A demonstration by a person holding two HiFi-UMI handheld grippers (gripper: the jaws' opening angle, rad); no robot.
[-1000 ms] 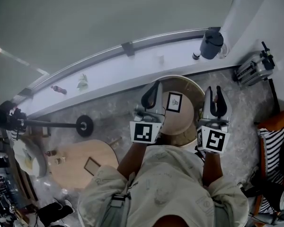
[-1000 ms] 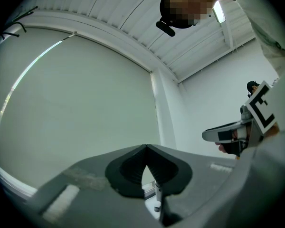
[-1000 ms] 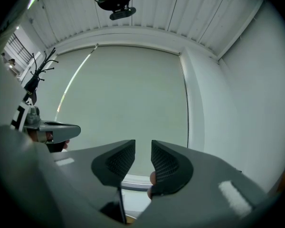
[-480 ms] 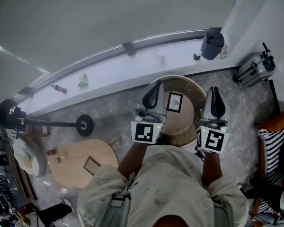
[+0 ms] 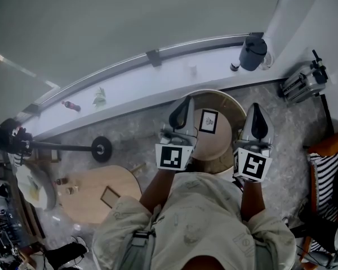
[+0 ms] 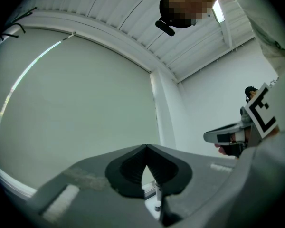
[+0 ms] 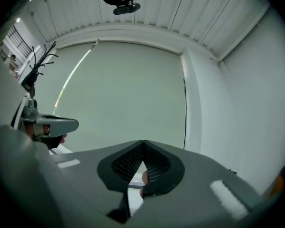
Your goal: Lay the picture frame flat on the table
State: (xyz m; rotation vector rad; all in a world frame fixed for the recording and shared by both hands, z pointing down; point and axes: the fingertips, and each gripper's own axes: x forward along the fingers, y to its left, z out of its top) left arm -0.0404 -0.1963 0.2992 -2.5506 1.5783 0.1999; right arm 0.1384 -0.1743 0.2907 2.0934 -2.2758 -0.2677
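A small black picture frame [image 5: 208,121] with a white mat sits on the round wooden table [image 5: 228,108] in the head view; I cannot tell whether it stands or lies flat. My left gripper [image 5: 183,103] is held above the table's left edge, just left of the frame, shut and empty. My right gripper [image 5: 255,108] hovers over the table's right edge, also shut on nothing. Both gripper views face the pale wall and ceiling, with the left gripper [image 6: 146,147] and the right gripper [image 7: 143,142] closed tip to tip. The frame is not in either gripper view.
A white window ledge [image 5: 158,77] runs behind the table, with a dark jug [image 5: 252,52] and a small plant [image 5: 98,98] on it. A second round wooden table [image 5: 96,193] stands at lower left. A striped chair [image 5: 322,176] is at the right, a stand base [image 5: 100,149] at the left.
The right gripper's jaws have closed from wide open to shut. The left gripper and the frame have stayed where they were.
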